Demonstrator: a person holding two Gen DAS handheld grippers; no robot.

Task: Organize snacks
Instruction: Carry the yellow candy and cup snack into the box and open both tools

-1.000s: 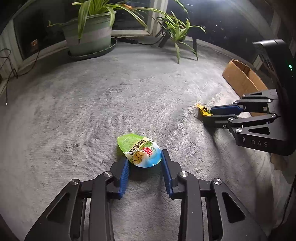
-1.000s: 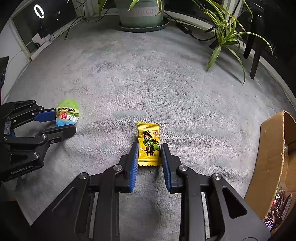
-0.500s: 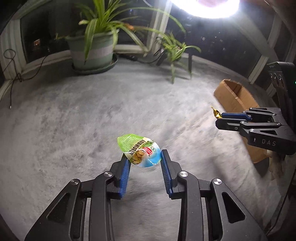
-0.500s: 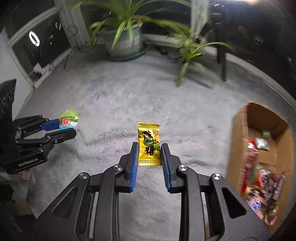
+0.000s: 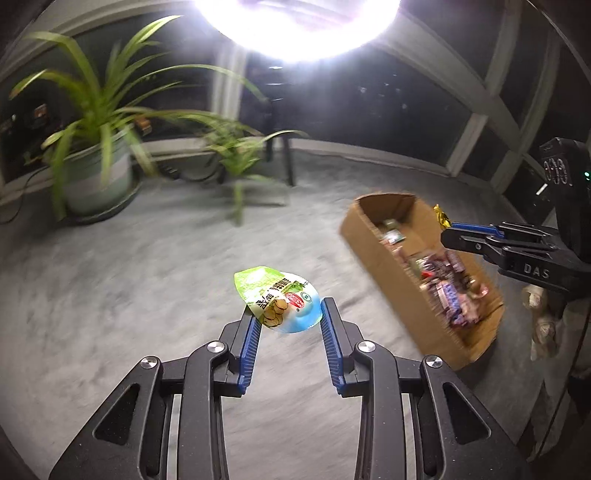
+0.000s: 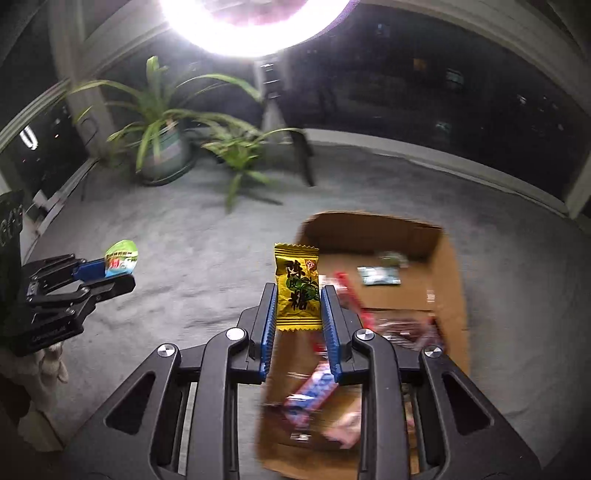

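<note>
We grip jelly cup [image 5: 282, 304] in left gripper [image 5: 288, 321] over carpet | right gripper [image 6: 298, 310] clamps yellow candy [image 6: 297, 286] above cardboard box [image 6: 448, 273] | risk: early release drops it outside

The wrappers heaped in the cardboard box [image 6: 448, 280] smear into streaks of red and blue; no label among them can be read. From the right wrist, the box's near end runs behind the fingers [image 6: 267, 317] at six o'clock. The ceiling lamp [image 5: 299, 22] at twelve o'clock burns out to pure white, its top cut by the frame. The yellow candy packet [image 5: 441, 218], seen from the left wrist at three o'clock, shows only a crumpled tip. The potted plant [image 5: 99, 177] at ten o'clock blurs, leaves soft-edged.
</note>
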